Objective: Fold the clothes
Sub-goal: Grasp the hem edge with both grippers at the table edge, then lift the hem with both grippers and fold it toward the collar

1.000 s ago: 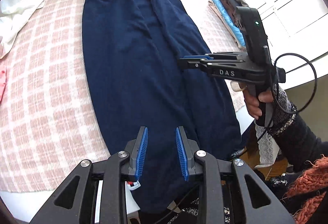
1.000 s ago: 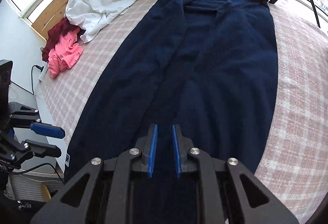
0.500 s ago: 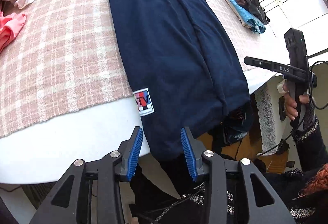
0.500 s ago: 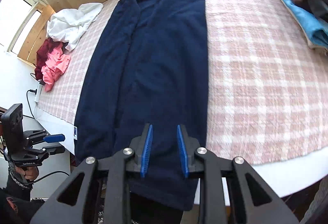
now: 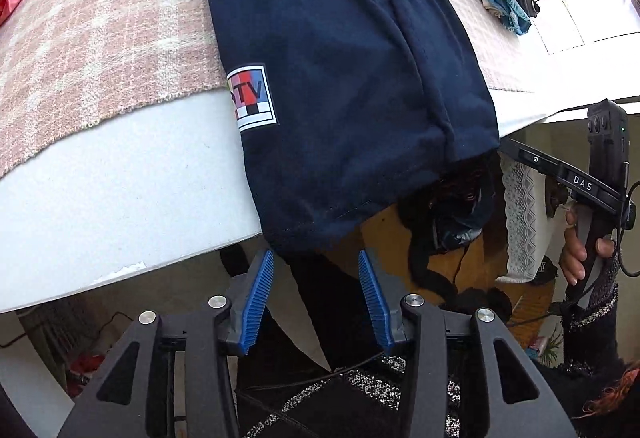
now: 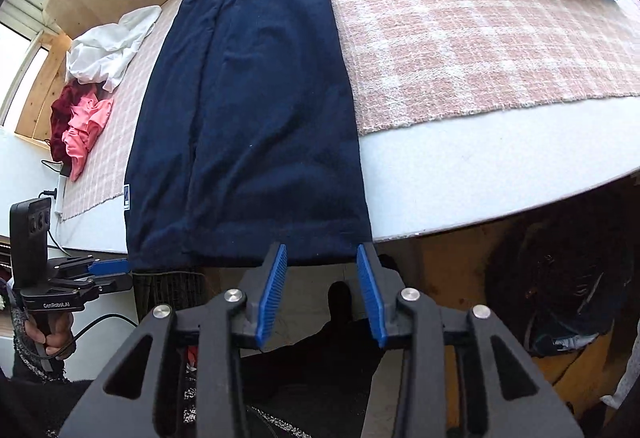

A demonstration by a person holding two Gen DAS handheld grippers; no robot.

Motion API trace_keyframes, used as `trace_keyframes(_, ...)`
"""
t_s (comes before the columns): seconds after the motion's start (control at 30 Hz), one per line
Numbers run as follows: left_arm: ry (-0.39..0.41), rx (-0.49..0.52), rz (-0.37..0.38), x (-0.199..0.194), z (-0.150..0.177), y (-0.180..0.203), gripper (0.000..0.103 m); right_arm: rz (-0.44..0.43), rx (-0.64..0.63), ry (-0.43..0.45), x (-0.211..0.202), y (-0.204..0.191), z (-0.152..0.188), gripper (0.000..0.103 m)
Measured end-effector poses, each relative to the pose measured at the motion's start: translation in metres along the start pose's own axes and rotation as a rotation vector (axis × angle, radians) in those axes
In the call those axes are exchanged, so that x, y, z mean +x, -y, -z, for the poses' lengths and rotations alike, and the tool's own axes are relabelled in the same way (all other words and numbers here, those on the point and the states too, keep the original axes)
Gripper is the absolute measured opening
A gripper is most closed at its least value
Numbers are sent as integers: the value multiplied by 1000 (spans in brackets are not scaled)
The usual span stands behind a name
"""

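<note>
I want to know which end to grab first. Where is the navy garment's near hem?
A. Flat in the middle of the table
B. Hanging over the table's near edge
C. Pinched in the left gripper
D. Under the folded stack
B: the garment's hem drapes past the table edge, above the open left gripper.
</note>
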State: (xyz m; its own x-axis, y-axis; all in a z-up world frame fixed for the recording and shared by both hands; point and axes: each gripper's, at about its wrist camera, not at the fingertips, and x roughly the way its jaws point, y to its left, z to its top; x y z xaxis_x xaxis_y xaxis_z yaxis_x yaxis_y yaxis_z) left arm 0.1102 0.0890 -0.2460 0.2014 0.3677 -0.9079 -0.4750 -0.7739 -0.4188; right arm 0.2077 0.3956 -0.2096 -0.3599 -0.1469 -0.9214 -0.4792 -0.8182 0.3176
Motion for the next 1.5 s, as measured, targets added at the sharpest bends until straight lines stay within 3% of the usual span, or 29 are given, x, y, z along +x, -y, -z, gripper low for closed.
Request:
trace_keyframes(0.5, -40, -124, 18, 9, -11, -11, 40, 101, -139, -23, 15, -19, -10, 38)
trace_keyframes(0.73, -22, -121, 47, 6, -12, -10, 10, 89, -93, -54, 14, -5, -13, 38)
trace_keyframes(0.83, -8, -95, 40, 6, -12, -6, 7, 103, -124, -46, 16, -11, -13, 34)
trace_keyframes(0.9, 6, -80, 39, 2, -10, -3, 7, 92, -132, -51, 21, -16, -15, 14)
trace_keyframes(1.0, 27, -60, 48, -10, -9, 0, 6, 64, -128, -50, 18, -17, -16, 6)
trace_keyframes(1.3, 110, -6, 86, -61, -20, 4, 6, -20, -30, 4, -20, -15, -32, 5)
trace_keyframes(1.5, 216, 35, 103, -112, -68, 9, 6, -146, -33, 94, -63, -33, -83, 5)
